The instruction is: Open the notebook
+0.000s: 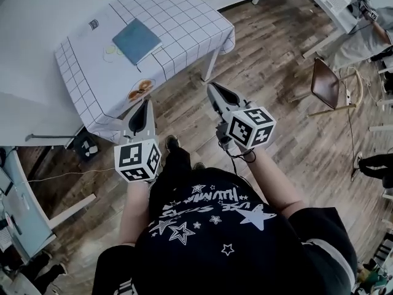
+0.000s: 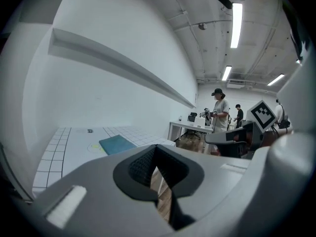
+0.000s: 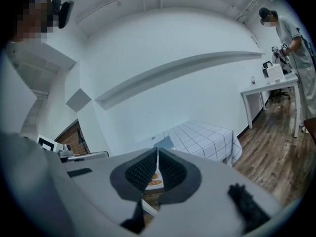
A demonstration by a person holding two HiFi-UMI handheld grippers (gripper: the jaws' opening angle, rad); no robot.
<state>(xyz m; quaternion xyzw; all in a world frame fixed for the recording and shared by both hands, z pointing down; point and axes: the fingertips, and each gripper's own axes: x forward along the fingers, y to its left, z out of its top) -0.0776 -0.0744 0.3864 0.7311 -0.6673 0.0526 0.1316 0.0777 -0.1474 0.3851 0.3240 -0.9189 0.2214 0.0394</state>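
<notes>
A person in a black shirt with white stars holds two grippers out over the wooden floor. The left gripper has its jaws pressed together, and they hold nothing. The right gripper has its jaws together too, and they are empty. Both point toward a table with a white checked cloth. Near the table's close edge sits a small plate with something orange on it. Farther back lies the blue notebook, closed and flat, well apart from both grippers.
</notes>
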